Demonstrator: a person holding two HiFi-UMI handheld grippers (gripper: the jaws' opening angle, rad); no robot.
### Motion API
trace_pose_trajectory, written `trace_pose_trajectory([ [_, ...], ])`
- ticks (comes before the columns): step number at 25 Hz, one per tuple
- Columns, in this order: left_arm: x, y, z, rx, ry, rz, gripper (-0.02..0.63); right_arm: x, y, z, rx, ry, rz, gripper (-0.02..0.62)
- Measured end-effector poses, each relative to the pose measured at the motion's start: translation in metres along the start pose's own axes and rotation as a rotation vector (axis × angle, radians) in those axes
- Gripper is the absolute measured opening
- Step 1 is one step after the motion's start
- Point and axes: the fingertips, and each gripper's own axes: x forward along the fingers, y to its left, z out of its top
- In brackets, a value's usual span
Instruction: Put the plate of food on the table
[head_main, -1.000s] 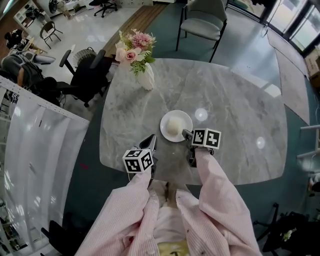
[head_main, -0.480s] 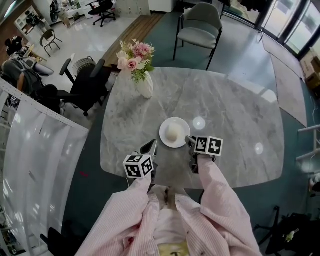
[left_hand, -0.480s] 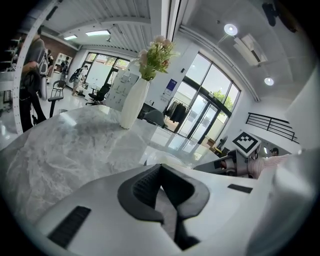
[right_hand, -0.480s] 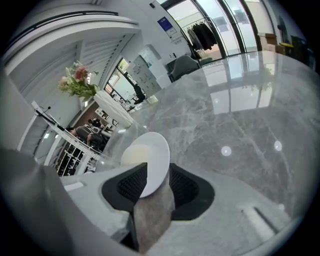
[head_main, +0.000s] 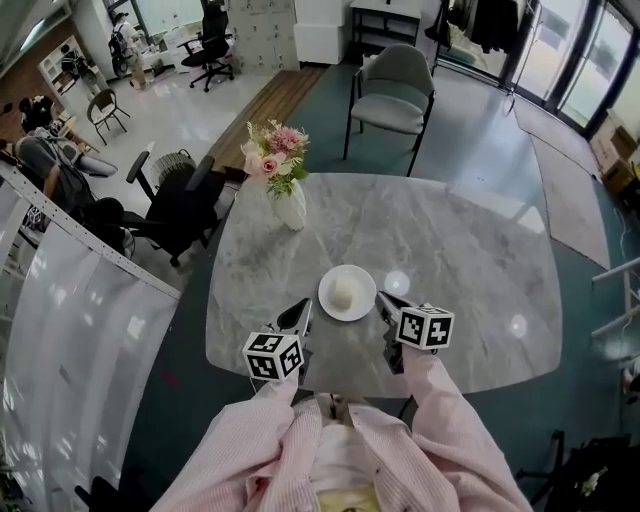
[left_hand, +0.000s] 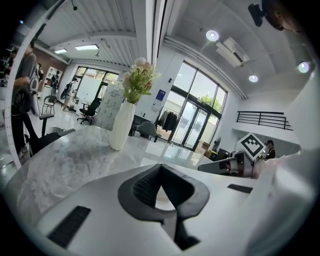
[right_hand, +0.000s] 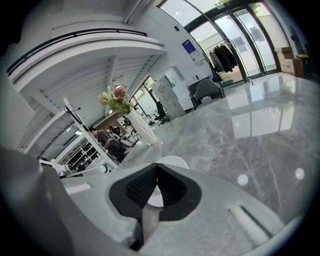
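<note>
Grey marble surface (head_main: 470, 250) has the round white plate (head_main: 328, 291) with a pale lump of food (head_main: 344, 291) sitting on it, left tongs (head_main: 299, 312) pressed together empty, right tongs (head_main: 384, 299) just snapped closed on nothing.

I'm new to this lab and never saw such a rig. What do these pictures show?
A person holds a two-fingered gripper in each hand: the left gripper and the right gripper. One picture comes from a camera on the person's head, looking down; the other two from cameras riding on each gripper. On the grey marble table stand a round white plate of pale food and a white vase of pink flowers. Both grippers are shut and hold nothing; the right gripper's fingers have just closed, nothing between them.
</note>
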Motion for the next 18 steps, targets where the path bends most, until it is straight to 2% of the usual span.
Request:
trace_pose_trajectory([
  [8, -0.019, -0.008, 0.037, 0.058, -0.104, 0.002, -0.005, -0.026, 0.032, 0.027, -0.092, -0.120, 0.102, 0.006],
  [18, -0.045, -0.006, 0.073, 0.127, -0.230, 0.065, -0.005, -0.054, 0.048, 0.061, -0.197, -0.288, 0.141, 0.006],
])
